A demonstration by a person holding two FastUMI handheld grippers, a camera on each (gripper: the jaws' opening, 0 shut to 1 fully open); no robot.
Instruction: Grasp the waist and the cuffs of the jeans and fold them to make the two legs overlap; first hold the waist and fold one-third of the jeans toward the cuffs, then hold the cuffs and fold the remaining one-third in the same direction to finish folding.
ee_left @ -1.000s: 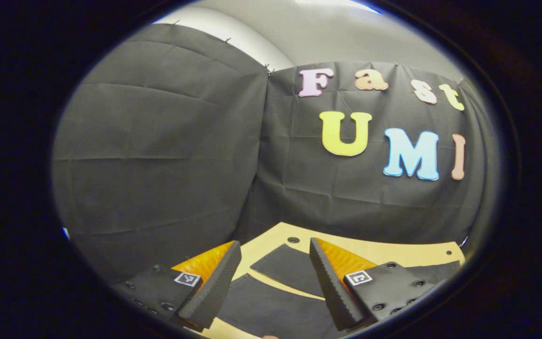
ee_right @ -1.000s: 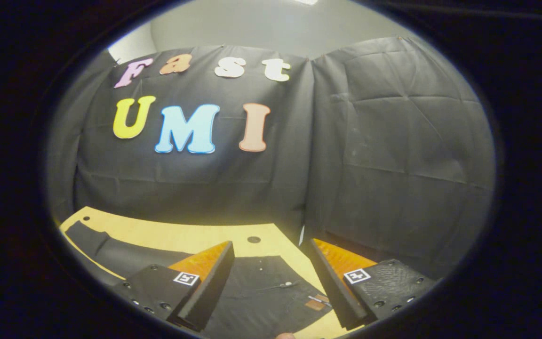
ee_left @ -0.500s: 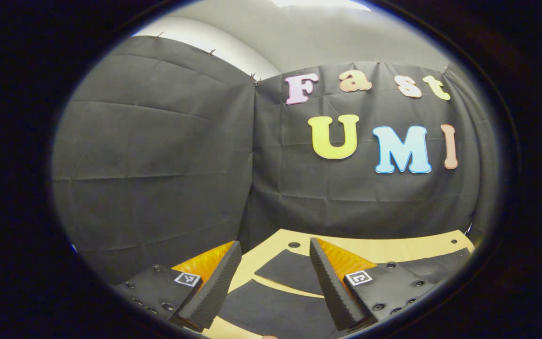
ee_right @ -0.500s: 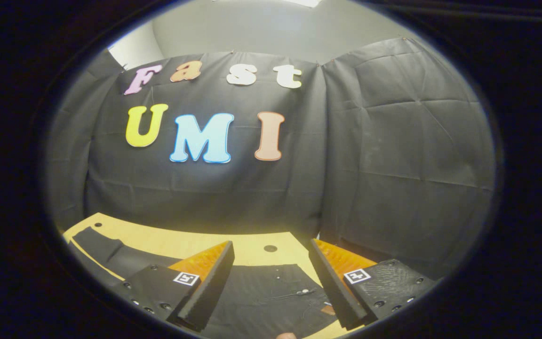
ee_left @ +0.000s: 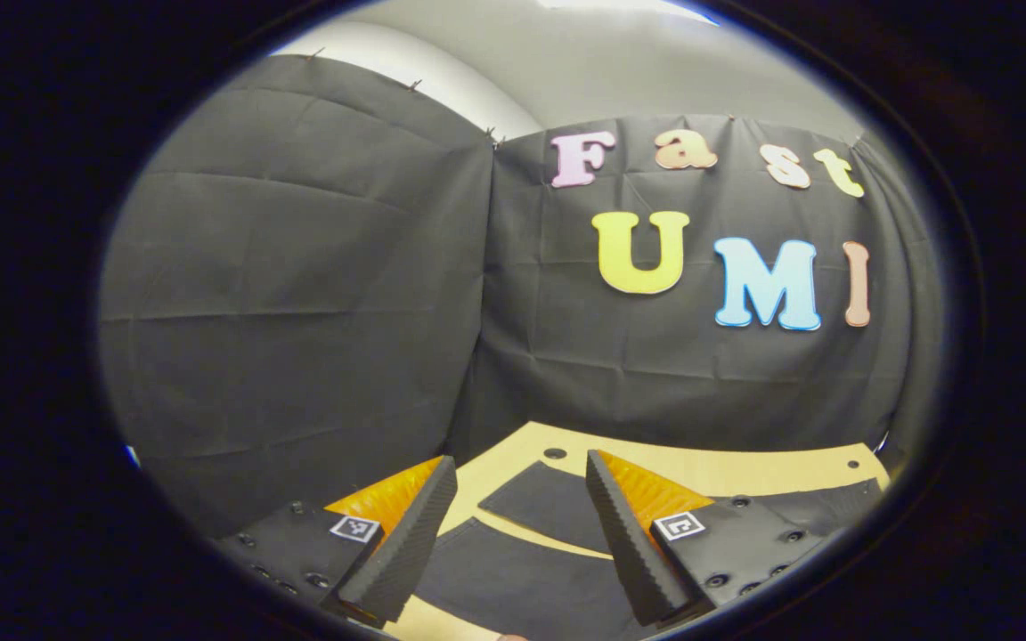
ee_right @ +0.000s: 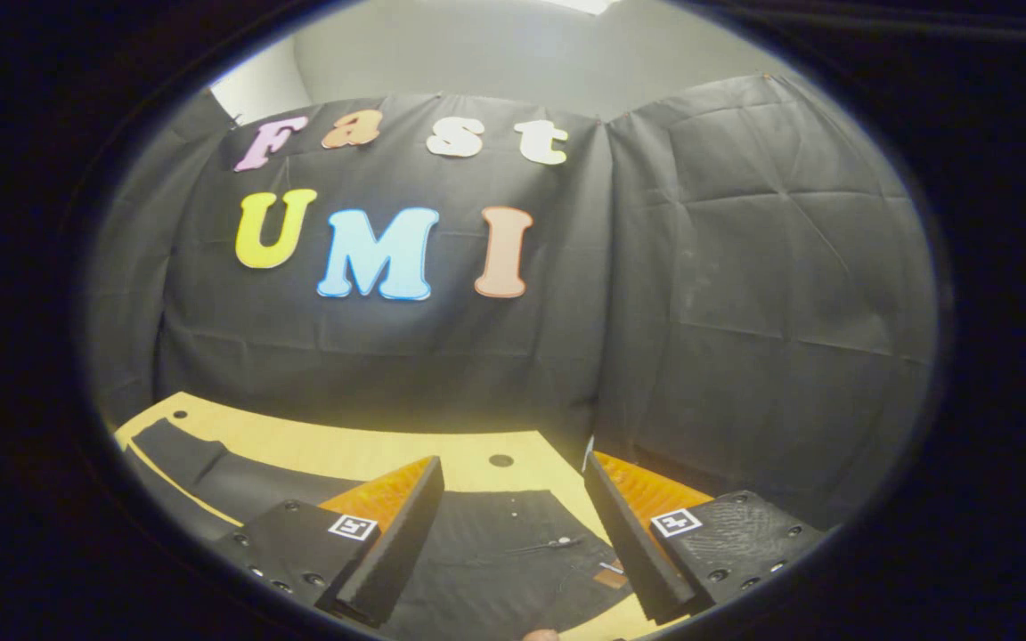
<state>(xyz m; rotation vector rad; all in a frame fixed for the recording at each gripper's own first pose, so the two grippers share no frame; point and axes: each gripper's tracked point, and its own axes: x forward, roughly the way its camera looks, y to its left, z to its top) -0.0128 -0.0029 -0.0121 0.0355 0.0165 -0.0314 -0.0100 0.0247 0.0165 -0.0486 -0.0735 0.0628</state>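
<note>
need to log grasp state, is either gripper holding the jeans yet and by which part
Nothing is held. The left gripper and right gripper are both open above the jeans.

No readable text apart from booth wall lettering. Square black-and-white coded markers on left gripper (ee_left: 520, 534) finger mounts and right gripper (ee_right: 513, 534) finger mounts: patterns only, no letters or numbers. Small brown patch at jeans (ee_right: 513, 552) waist: too small to read.
</note>
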